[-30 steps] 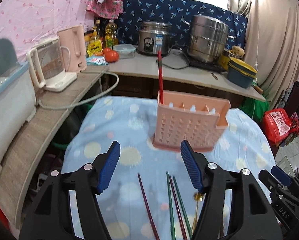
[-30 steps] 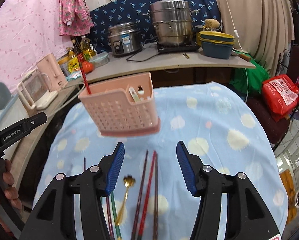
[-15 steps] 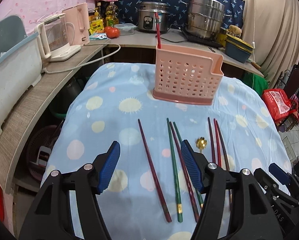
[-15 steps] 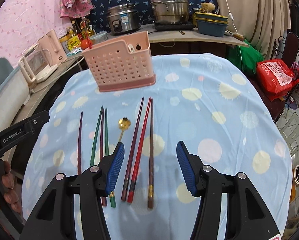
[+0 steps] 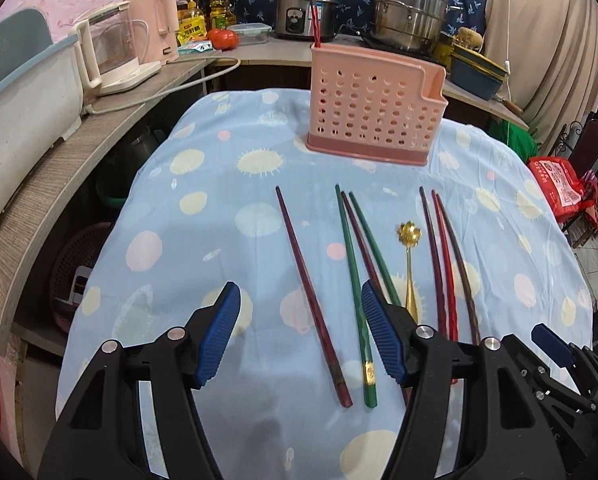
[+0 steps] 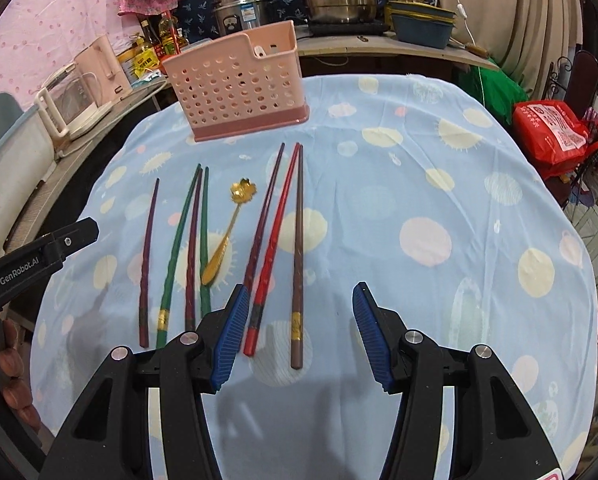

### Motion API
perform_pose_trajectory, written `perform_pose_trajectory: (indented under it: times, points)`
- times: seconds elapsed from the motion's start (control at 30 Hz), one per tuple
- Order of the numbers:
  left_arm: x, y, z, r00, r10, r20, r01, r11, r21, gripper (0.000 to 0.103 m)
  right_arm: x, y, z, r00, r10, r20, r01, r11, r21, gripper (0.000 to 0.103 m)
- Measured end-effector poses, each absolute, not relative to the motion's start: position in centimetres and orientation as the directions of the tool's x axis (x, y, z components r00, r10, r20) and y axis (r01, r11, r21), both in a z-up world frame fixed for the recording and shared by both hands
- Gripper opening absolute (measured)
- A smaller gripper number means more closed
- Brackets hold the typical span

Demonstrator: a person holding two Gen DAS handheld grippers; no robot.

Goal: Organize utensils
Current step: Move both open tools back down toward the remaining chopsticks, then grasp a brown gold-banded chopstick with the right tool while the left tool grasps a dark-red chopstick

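Observation:
A pink perforated utensil holder [image 5: 373, 110] [image 6: 237, 88] stands at the far side of the blue spotted tablecloth, with one red chopstick [image 5: 314, 16] upright in it. Several chopsticks lie in a row: a dark red one [image 5: 311, 292] [image 6: 149, 256], green ones [image 5: 353, 292] [image 6: 177, 248], a red one [image 6: 275, 240] and a brown one [image 6: 298, 252]. A gold spoon [image 5: 409, 264] [image 6: 229, 226] lies among them. My left gripper [image 5: 299, 336] is open above the near chopstick ends. My right gripper [image 6: 299, 332] is open over the red and brown ones.
A counter behind holds a rice cooker [image 5: 303, 10], steel pot [image 5: 409, 12], kettles [image 5: 111, 56] and bowls [image 6: 421, 20]. A grey side shelf [image 5: 59, 168] runs along the left. A red bag [image 6: 555, 136] sits at the right.
Both grippers have pulled back and lowered from near the holder toward the near ends of the chopsticks. The holder now looks farther off. Both stay open.

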State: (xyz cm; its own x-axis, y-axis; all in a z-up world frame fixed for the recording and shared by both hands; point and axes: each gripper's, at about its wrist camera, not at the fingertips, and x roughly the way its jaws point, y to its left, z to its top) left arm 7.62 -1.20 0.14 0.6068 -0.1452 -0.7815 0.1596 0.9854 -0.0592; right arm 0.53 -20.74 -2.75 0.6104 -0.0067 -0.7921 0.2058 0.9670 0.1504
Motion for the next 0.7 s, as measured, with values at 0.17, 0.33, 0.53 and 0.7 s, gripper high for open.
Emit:
perform_pose_trajectory:
  times: [0.17, 0.33, 0.53, 0.7]
  points:
    - [7.0, -0.9, -1.6, 0.581, -0.149, -0.8, 0.166, 0.984, -0.063, 0.06, -0.1, -20.9, -4.3, 0.584, -0.005, -0.812, 0.214, 0.966, 0.148, 0.047]
    - [6.3, -0.4, -3.3, 0.559, -0.159, -0.814, 0.17, 0.983, -0.075, 0.06, -0.2, -20.7, -5.5, 0.566, -0.002, -0.824, 0.214, 0.966, 0.145, 0.039]
    - [5.7, 0.4, -4.3, 0.542, -0.171, -0.823, 0.17, 0.981, -0.093, 0.06, 0.1, -20.4, -6.3, 0.558, -0.003, -0.83, 0.214, 0.967, 0.141, 0.031]
    - [5.5, 0.3, -4.5, 0.537, -0.178, -0.825, 0.173, 0.98, -0.099, 0.06, 0.7, -20.1, -6.8, 0.556, -0.008, -0.831, 0.215, 0.967, 0.134, 0.023]
